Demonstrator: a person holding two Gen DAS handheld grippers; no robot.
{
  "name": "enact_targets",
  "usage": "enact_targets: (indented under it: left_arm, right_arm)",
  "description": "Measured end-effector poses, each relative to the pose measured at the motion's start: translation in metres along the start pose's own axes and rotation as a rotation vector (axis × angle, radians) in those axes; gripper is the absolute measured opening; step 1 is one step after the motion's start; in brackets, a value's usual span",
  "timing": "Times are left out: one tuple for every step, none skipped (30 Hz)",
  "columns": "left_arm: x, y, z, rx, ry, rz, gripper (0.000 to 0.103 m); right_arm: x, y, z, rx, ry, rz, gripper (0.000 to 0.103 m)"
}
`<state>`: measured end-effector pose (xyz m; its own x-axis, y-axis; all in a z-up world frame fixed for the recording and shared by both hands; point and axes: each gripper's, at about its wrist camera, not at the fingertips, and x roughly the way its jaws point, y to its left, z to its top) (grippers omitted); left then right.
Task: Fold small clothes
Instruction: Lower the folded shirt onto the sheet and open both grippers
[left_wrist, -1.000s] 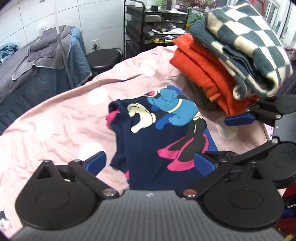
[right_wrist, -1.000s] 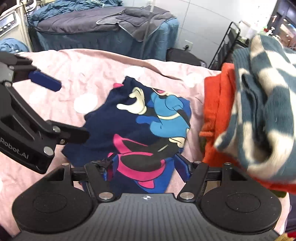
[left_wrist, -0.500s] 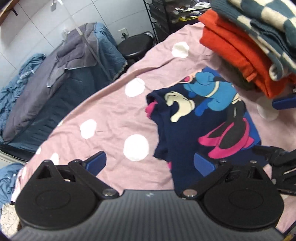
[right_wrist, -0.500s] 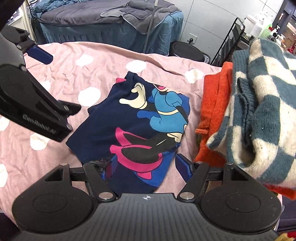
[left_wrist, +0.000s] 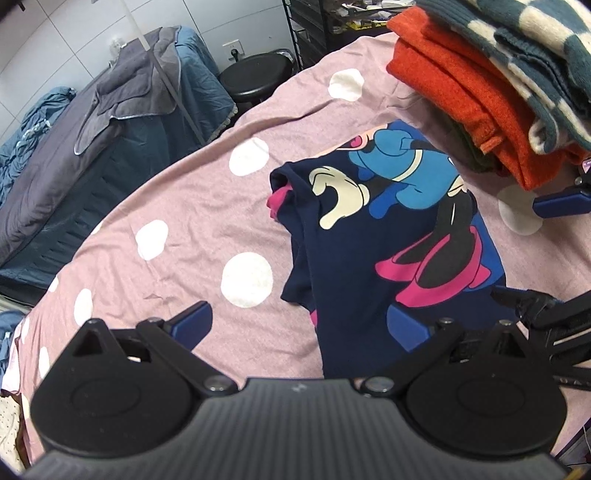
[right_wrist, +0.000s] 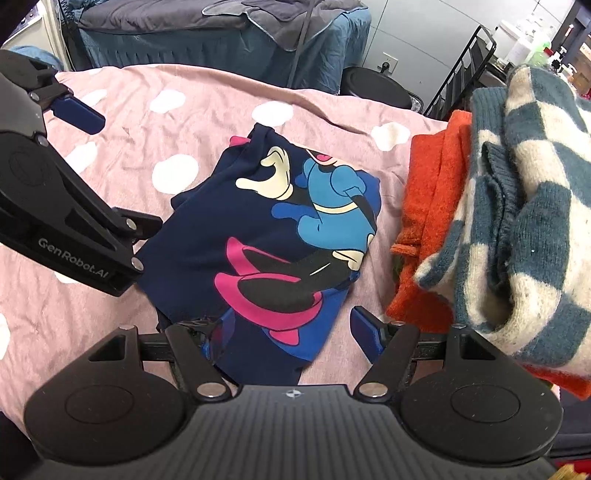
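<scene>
Lying limp on pink sheet (left_wrist: 177, 206): navy shirt (right_wrist: 258, 236), thin, light, floppy. Best pinched at near hem corners. Left hand-held gripper (left_wrist: 299, 325) and right hand-held gripper (right_wrist: 284, 332) gaping wide, holding nothing.

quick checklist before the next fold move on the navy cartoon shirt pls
1. Left hand-held gripper open and empty: ok, jaws spread wide, nothing between them.
2. Right hand-held gripper open and empty: ok, jaws apart over the shirt's near edge, no cloth pinched.
3. Navy cartoon shirt lies flat: not ok, its left edge is bunched and rumpled, with a pink bit sticking out at the far corner.
4. Room to fold on the pink polka-dot sheet: ok, bare sheet to the shirt's left.
5. Stack of orange sweater and checked knit apart from the shirt: cannot tell, it sits close on the right.
6. Shirt already folded once: cannot tell.
</scene>
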<state>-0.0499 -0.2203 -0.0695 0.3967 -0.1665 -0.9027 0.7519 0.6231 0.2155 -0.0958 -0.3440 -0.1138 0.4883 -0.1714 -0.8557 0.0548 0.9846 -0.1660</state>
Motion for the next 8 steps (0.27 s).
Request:
enact_targets:
  left_arm:
    - [0.0000,-0.0006,-0.0007,0.005,-0.007,-0.003,0.102]
    - [-0.0004,-0.0010,-0.0015,0.008,-0.015,-0.003,0.102]
    - [-0.0010,-0.0014,-0.0024,0.008,-0.024,0.000,0.102]
    - [-0.0020,-0.0016,-0.0028,0.012,-0.032,-0.003,0.102]
    - [-0.0031,-0.0020,-0.0031,0.016,-0.040,-0.007,0.102]
    - [-0.0035,-0.0026,-0.0028,0.019,-0.040,-0.010,0.102]
    - [-0.0036,-0.0035,-0.0023,0.024,-0.036,-0.010,0.102]
    - [-0.0033,-0.0046,-0.0018,0.028,-0.030,-0.003,0.102]
  right_arm:
    - [0.0003,-0.0001,-0.0002,0.001,0.001,0.001,0.103]
    - [0.0007,-0.0002,-0.0004,0.001,0.003,0.002,0.103]
    - [0.0011,0.0001,-0.0007,0.002,0.005,0.002,0.103]
    - [0.0015,0.0001,-0.0007,0.003,0.008,0.001,0.103]
    - [0.0013,0.0002,-0.0011,0.003,0.008,0.000,0.103]
    - [0.0012,0.0002,-0.0013,0.005,0.008,0.000,0.103]
    - [0.0013,0.0001,-0.0014,0.006,0.010,0.002,0.103]
    - [0.0016,-0.0001,-0.0014,0.007,0.012,0.003,0.103]
